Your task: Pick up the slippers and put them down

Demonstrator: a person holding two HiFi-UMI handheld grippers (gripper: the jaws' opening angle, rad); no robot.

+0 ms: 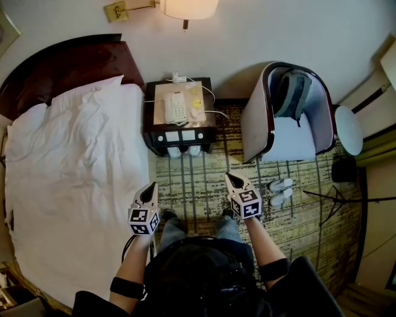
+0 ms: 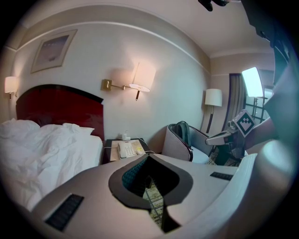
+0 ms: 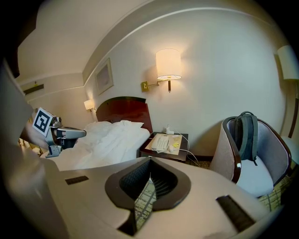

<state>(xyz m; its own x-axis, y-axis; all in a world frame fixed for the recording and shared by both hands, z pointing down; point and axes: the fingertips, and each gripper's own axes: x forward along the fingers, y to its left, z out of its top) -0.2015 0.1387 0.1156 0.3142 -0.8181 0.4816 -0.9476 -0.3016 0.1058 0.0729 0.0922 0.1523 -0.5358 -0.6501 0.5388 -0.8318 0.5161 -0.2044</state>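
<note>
Both closed, empty: left gripper (image 1: 151, 187), right gripper (image 1: 229, 178). Approach step.
Open right gripper; reach slippers (image 1: 280, 191) at 3 o'clock.

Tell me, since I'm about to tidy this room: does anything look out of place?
The white duvet is rumpled, a backpack sits in the armchair, and a pair of pale slippers lies on the carpet beside that chair. Nothing looks spilled or broken.

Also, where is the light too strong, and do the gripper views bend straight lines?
Head view: the wall lamp is washed out white. Left gripper view: the bright panel glares; the ceiling line curves, corners black. Right gripper view: the same lamp glows, the ceiling line bows strongly.
</note>
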